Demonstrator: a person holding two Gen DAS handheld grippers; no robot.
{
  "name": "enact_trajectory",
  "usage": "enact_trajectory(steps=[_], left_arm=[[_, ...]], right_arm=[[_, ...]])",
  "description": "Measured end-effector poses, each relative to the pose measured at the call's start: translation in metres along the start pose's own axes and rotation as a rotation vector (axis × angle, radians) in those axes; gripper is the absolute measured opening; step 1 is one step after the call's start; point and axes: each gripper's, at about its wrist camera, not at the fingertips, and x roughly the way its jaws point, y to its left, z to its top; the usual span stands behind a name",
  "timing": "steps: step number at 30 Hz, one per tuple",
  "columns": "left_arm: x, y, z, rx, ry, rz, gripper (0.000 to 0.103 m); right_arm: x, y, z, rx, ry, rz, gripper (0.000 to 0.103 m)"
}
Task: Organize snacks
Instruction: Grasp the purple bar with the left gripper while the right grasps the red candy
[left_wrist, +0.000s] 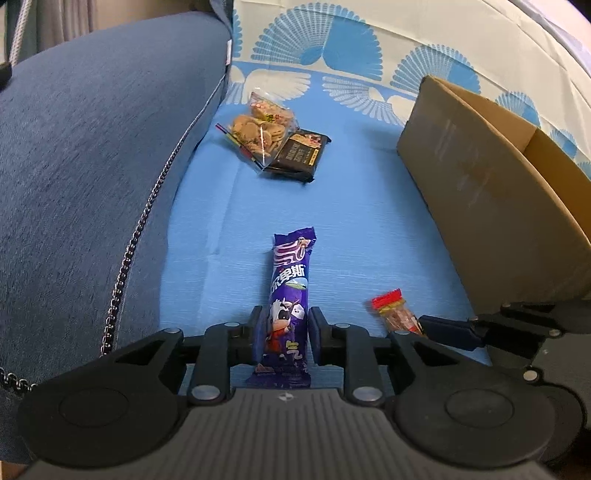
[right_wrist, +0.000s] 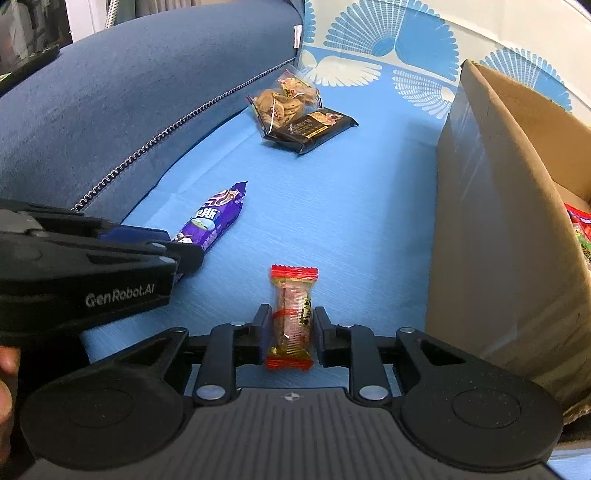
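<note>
A purple snack bar (left_wrist: 288, 314) is being straddled by the released left gripper (left_wrist: 284, 332), while a red-ended candy (right_wrist: 291, 317) is being grasped by the right gripper (right_wrist: 291, 332).

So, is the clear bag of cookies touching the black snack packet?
Touching. The right wrist view shows the clear cookie bag overlapping one end of the black packet, with no gap between them.
</note>
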Motion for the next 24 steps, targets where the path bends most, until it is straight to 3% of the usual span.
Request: enact_trajectory(steps=[5, 24], left_arm=[[0.000, 0.000, 0.000, -0.004, 0.000, 0.000, 0.037], [0.012, 0.002, 0.003, -0.044, 0.015, -0.005, 0.046]], right_arm=[[0.002, 0.001, 0.001, -0.003, -0.002, -0.003, 0.027], [0.002, 0.003, 0.001, -0.020, -0.006, -0.006, 0.027]])
